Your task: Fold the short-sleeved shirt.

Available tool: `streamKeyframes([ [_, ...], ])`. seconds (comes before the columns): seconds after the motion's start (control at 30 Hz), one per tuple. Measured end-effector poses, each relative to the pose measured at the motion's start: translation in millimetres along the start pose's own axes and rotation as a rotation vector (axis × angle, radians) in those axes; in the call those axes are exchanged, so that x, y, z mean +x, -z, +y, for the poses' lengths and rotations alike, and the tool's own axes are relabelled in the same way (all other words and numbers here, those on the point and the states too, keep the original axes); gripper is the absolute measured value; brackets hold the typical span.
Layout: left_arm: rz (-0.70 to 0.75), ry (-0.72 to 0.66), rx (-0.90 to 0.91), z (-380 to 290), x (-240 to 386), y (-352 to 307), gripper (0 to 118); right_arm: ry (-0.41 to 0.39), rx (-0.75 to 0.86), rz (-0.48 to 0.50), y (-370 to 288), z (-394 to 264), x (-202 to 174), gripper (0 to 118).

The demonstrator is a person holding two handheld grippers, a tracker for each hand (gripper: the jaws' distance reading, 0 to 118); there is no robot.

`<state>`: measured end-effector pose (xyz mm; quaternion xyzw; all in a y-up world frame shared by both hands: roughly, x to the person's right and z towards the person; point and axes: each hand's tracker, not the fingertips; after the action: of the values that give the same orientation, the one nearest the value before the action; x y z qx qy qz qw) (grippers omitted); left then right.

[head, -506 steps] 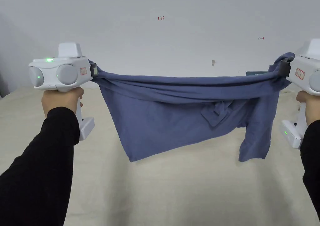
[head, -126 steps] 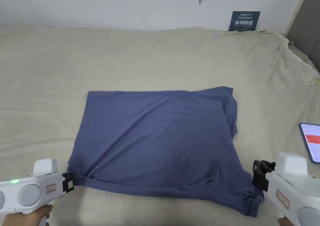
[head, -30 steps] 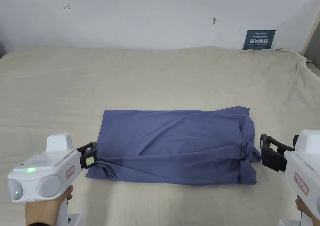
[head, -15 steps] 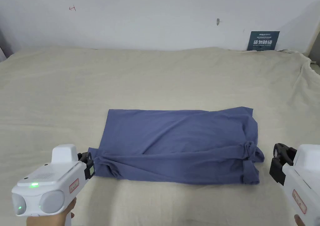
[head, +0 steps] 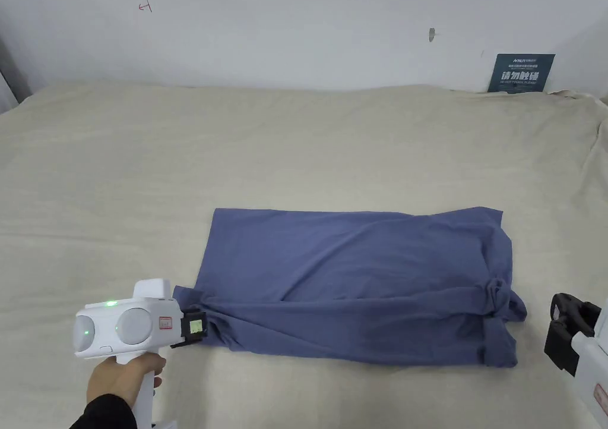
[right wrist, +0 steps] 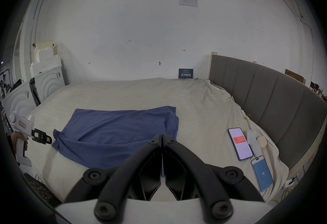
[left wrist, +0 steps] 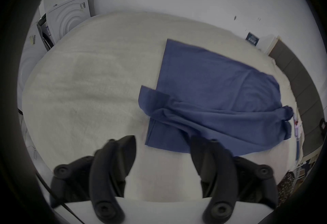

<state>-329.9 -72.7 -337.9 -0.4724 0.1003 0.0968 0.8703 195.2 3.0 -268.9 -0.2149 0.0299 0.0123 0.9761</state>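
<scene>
The blue short-sleeved shirt (head: 356, 281) lies on the bed folded into a wide rectangle, with a bunched fold along its near edge and a knotted bunch at its right end. My left gripper (head: 193, 328) points sideways at the shirt's near left corner, a little short of it. In the left gripper view the left gripper (left wrist: 162, 141) stands open with nothing between its jaws and the shirt (left wrist: 212, 86) just ahead. My right gripper (head: 564, 329) hangs right of the shirt, apart from it. The right gripper (right wrist: 162, 136) is shut on nothing, above the shirt (right wrist: 115, 127).
The bed sheet (head: 297, 145) spreads wide around the shirt. Two phones (right wrist: 239, 143) (right wrist: 262, 175) and a small white device (right wrist: 253, 143) lie at the bed's right side by the grey headboard (right wrist: 265, 95). A dark sign (head: 521, 72) leans on the wall. White appliances (left wrist: 65, 17) stand to the left.
The left gripper has come off the shirt's left fold, dropped back and turned sideways toward the near left corner. The right gripper has drawn away to the right. The shirt lies still.
</scene>
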Motion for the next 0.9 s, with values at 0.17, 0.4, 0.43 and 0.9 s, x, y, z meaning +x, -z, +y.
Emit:
streamKeyframes([
  [0.17, 0.026, -0.002, -0.033, -2.5, 5.5, 29.2, 82, 0.007, -0.025, -0.014, 10.5, -4.6, 5.9, 0],
  [0.4, 0.073, 0.048, -0.074, -9.1, 16.0, 45.9, 69, 0.011, -0.059, -0.030, 14.5, -8.5, -0.2, 0],
  [0.43, 0.078, 0.061, -0.068, -9.8, 17.0, 44.9, 51, 0.013, -0.070, -0.030, 16.6, -9.9, 0.4, 0],
  [0.9, -0.061, 0.020, 0.005, -1.7, 0.3, 14.6, 8, 0.077, -0.403, -0.016, 113.3, -54.8, 4.1, 76],
])
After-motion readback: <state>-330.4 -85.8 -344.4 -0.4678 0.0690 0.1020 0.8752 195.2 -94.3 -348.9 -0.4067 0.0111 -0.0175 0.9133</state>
